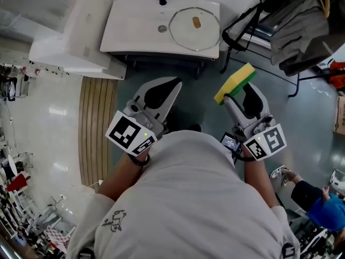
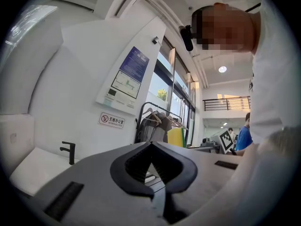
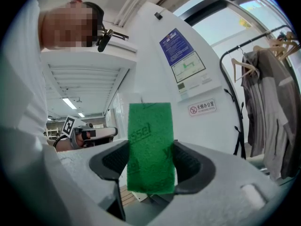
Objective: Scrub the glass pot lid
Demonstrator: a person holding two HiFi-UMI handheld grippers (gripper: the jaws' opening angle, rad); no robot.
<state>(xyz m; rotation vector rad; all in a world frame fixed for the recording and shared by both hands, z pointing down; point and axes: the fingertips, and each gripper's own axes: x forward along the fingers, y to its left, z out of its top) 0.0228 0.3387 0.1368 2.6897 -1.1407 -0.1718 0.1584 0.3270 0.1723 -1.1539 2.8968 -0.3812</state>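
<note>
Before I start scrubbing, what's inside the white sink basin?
A round glass pot lid with a brown knob lies in the white sink basin, beside the drain. Only the spot under its knob is hidden.

We held the left gripper [image 1: 172, 86] level, jaws together with nothing between them; the right gripper [image 1: 243, 93], level beside it, clamped the sponge [image 1: 235, 82].

An office-like hall with a washbasin [image 1: 135, 26], wall notices [image 2: 127, 76] and a clothes rack [image 1: 299, 31].
</note>
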